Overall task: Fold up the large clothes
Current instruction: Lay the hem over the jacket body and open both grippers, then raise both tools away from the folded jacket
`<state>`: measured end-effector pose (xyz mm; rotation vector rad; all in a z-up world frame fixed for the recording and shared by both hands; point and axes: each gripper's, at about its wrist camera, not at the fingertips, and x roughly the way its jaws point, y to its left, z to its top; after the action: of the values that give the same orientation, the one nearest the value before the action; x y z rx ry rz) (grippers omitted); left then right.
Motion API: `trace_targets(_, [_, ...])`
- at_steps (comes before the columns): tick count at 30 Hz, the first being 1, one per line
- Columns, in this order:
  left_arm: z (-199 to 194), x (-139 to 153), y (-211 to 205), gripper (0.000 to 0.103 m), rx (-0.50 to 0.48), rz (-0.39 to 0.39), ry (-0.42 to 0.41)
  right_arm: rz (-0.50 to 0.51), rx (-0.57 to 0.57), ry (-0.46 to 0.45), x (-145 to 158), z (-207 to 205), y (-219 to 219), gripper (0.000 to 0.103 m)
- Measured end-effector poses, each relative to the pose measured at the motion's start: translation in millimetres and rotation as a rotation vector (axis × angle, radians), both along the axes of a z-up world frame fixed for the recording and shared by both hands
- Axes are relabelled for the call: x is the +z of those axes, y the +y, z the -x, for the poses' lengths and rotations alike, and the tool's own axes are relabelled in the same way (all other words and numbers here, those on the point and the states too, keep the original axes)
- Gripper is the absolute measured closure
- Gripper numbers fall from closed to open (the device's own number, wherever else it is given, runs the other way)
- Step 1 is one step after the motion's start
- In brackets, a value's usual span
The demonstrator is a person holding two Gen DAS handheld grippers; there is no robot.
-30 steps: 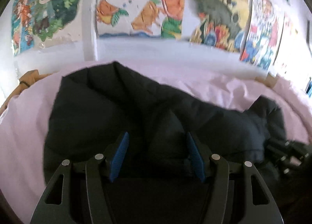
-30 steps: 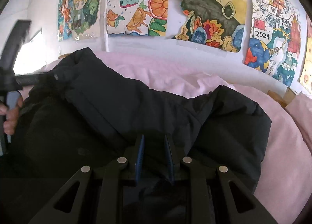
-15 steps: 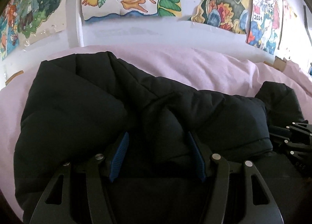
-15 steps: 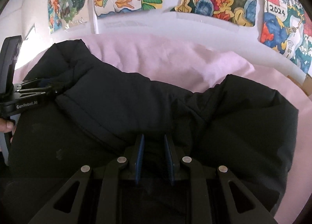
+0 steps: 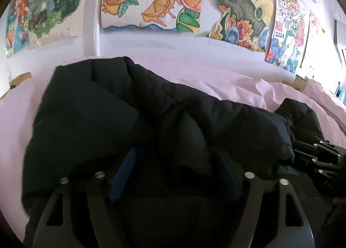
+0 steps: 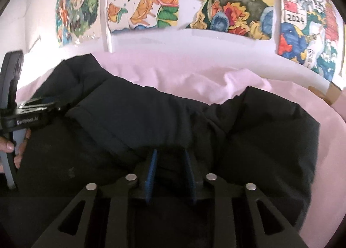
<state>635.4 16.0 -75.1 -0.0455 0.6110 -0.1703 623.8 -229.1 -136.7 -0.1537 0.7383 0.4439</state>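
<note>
The black jacket (image 5: 121,122) lies across the pink bed (image 5: 227,79), its long axis running left to right, with its near edge bunched up right at both grippers and the rest spreading away towards the far wall of posters (image 5: 155,6). The left gripper (image 5: 173,168) sits at the jacket's left part; its jaws have just been opening and now stand wide, with a puffed fold of the jacket rising between the blue pads (image 5: 123,172), which do not look to press on it. The right gripper (image 6: 170,170) sits over the right part, where the jacket swells into a thick lobe ending towards the right edge of the bed; its jaws have also just been opening, though they are much narrower, and a dark ridge of fabric lies between them; whether the pads (image 6: 151,174) press on it I cannot tell for sure, but a slight gap seems to show. In the right wrist view the left gripper appears at the far left, held by a hand (image 6: 13,146), so the two stand side by side along the near edge, each nearest its own end. Judging by this, the fold has been laid down and is being let go, and the next move turns on the jacket lying ahead of both grippers, long way across, so either end is reached by the hand on that side.
</note>
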Motion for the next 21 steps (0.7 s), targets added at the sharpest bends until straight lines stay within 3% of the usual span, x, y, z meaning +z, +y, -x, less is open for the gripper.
trace_targets(1, [4,2,-2,0.028,0.007,-0.011,0.004,-0.004,-0.004,0.002,3,1,0,0.067])
trace_targets(3, [14,7,-6,0.027,0.023,-0.026,0.013,-0.006,-0.016,0.012,10,8,0,0.036])
trace_targets(4, [18,8,-8,0.027,0.024,-0.029,0.016,-0.003,-0.028,0.009,13,15,-1,0.032])
trace_targets(11, [62,22,-13,0.027,0.021,-0.004,0.039,0.031,-0.03,-0.001,30,55,-2,0.031])
trace_targets(13, [75,27,-16,0.026,0.011,0.013,0.048,0.034,-0.036,-0.01,37,69,-4,0.024])
trace_targets(17, [102,37,-25,0.023,-0.023,0.049,0.082,0.04,-0.047,-0.007,49,99,-8,0.02])
trace_targets(21, [137,57,-36,0.008,-0.043,0.015,0.092,0.06,-0.049,0.015,69,133,-7,0.014])
